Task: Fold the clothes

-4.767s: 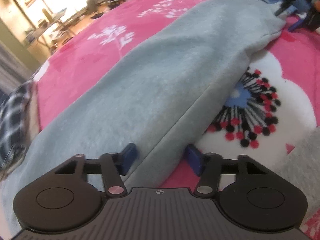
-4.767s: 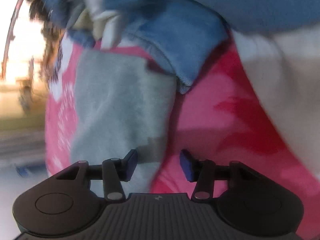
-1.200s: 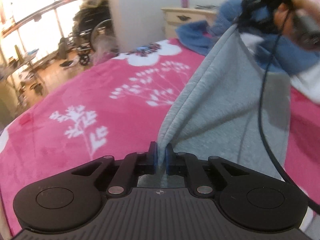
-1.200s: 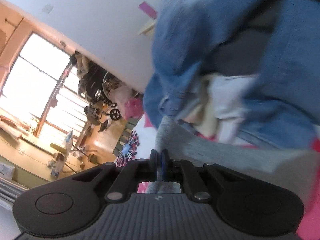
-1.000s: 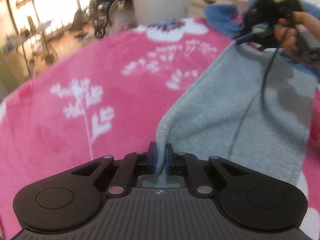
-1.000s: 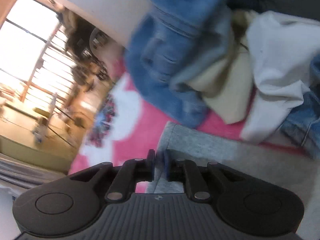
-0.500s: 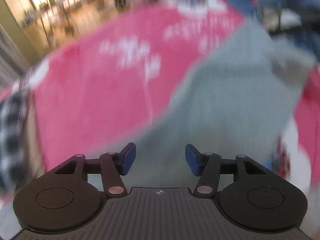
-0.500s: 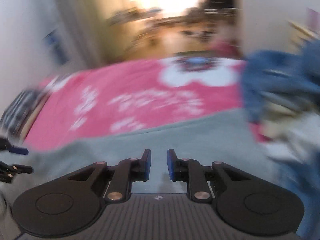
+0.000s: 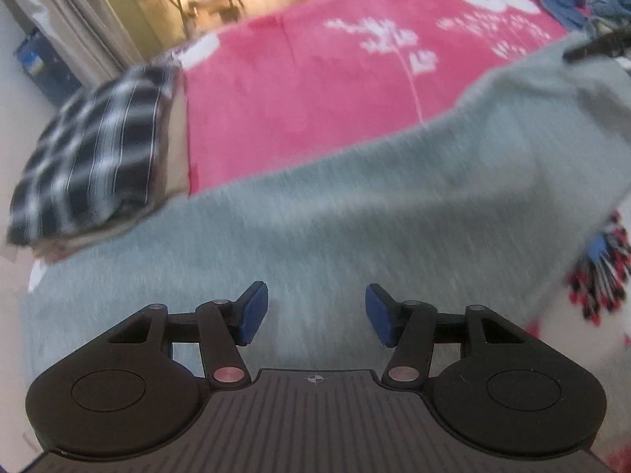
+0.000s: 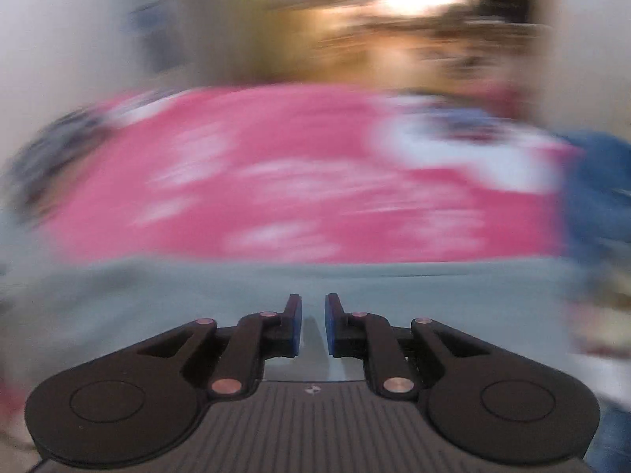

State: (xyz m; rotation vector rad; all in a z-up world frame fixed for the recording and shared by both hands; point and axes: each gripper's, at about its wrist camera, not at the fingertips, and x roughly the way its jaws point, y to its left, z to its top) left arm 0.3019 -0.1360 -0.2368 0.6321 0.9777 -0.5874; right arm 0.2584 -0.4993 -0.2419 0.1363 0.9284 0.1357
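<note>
A grey fleece garment (image 9: pixel 394 205) lies spread across the pink flowered bed cover (image 9: pixel 315 79). My left gripper (image 9: pixel 311 311) is open and empty just above the garment's near part. In the right wrist view, heavily blurred, the same grey garment (image 10: pixel 434 287) fills the foreground. My right gripper (image 10: pixel 313 323) hovers over it with its jaws a narrow gap apart and nothing clamped between them.
A folded black-and-white plaid garment (image 9: pixel 90 153) lies at the bed's left edge. A pile of blue denim clothes sits at the far right (image 9: pixel 568 0), also seen in the right wrist view (image 10: pixel 599 197). Beyond the bed are tables and a wooden floor.
Both grippers have let go of the grey garment, which now lies flat on the bed. The left jaws opened wide and that gripper swung left. The right gripper is moving fast.
</note>
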